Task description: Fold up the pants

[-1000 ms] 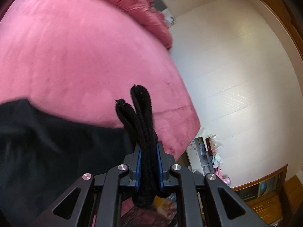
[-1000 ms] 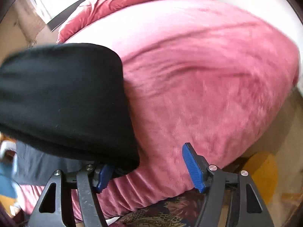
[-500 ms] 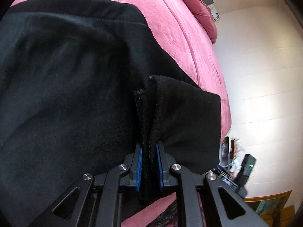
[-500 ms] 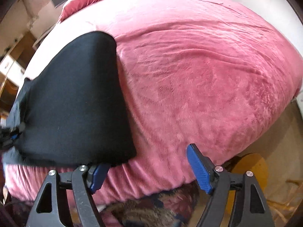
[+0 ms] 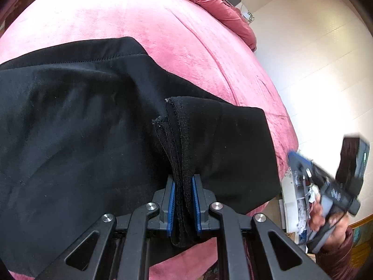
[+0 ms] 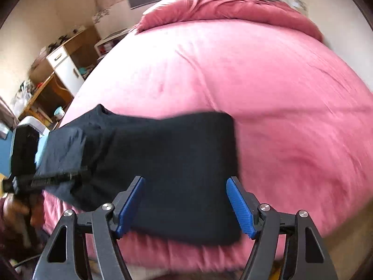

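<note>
Black pants [image 5: 81, 140] lie folded on a pink bed [image 5: 163, 23] near its front edge. My left gripper [image 5: 183, 200] is shut on a bunched edge of the pants, which sticks up between the blue pads. In the right wrist view the pants [image 6: 174, 163] lie flat and my right gripper [image 6: 186, 203] is open and empty, hovering over their near edge. The right gripper also shows in the left wrist view [image 5: 303, 163], off the bed's right side. The left gripper shows in the right wrist view [image 6: 58, 177] at the pants' left end.
A rumpled pink duvet [image 6: 221, 2] is heaped at the head of the bed. A wooden desk and white cabinet [image 6: 63, 67] stand left of the bed. Pale floor [image 5: 314, 58] and clutter [image 5: 300, 198] lie to the bed's right.
The left gripper brought its held pants edge down over the rest of the pants on the bed. The right gripper, open, drew back and swung to face the pants' near edge.
</note>
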The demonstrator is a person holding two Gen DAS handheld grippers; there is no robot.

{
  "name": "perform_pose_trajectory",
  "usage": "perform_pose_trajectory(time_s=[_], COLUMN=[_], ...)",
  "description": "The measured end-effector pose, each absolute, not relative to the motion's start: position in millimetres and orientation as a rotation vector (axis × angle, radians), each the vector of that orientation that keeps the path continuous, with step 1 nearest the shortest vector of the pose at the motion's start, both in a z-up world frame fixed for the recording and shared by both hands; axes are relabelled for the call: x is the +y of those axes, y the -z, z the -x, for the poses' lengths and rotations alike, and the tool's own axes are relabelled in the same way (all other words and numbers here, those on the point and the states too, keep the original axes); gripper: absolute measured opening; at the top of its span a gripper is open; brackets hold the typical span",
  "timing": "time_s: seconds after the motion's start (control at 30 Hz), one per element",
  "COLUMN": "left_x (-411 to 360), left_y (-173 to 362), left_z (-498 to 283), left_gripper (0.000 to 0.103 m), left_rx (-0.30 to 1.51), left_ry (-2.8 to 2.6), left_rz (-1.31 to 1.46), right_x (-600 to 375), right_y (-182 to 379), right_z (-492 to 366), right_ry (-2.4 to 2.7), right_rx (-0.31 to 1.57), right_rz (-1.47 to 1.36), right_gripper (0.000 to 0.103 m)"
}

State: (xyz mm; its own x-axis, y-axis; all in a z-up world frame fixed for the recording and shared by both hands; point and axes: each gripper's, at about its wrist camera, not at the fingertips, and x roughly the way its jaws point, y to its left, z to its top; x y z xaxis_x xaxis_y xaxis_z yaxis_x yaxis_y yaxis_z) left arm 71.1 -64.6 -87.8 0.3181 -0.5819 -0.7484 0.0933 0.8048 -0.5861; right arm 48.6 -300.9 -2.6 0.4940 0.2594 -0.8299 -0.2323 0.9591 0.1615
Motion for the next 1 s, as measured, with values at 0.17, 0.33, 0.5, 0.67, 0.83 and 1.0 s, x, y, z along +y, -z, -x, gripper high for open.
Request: perform_pose_trajectory(time_s=[0.17, 0.33, 0.5, 0.67, 0.83, 1.0], left_x=[-70.9, -68.8, -58.6, -30.0, 17.3, 70.3], left_y=[94.8, 115.1, 108.5, 94.8, 89.4, 87.7], left_z=[-69.1, -77.8, -74.7, -62.8, -38.1, -1.6], left_gripper=[0.013, 0.017, 0.027, 0.029, 0.029, 0.029], left_rx=[1.169, 1.212, 1.203, 1.177, 1.148, 1.126], left_ry=[0.434, 0.415, 0.420, 0.350, 0.248, 0.130], left_rz=[0.417, 0.488, 0.536, 0.603, 0.675, 0.790], right_x=[-270.3, -268.2, -265.6, -262.0, -259.6, -244.3], right_y=[29.6, 60.0, 62.5, 59.9, 54.1, 25.8], right_z=[-96.0, -109.9, -102.5, -97.6, -90.9, -64.1], right_ry=[-0.250, -0.208, -0.184, -0.179, -0.169, -0.249], right_rx=[1.062, 1.114, 1.077, 1.055, 1.026, 0.956], right_rz=[0.025, 0.066, 0.078, 0.085, 0.080, 0.091], right_gripper=[0.071, 0.072, 0.074, 0.078, 0.079, 0.078])
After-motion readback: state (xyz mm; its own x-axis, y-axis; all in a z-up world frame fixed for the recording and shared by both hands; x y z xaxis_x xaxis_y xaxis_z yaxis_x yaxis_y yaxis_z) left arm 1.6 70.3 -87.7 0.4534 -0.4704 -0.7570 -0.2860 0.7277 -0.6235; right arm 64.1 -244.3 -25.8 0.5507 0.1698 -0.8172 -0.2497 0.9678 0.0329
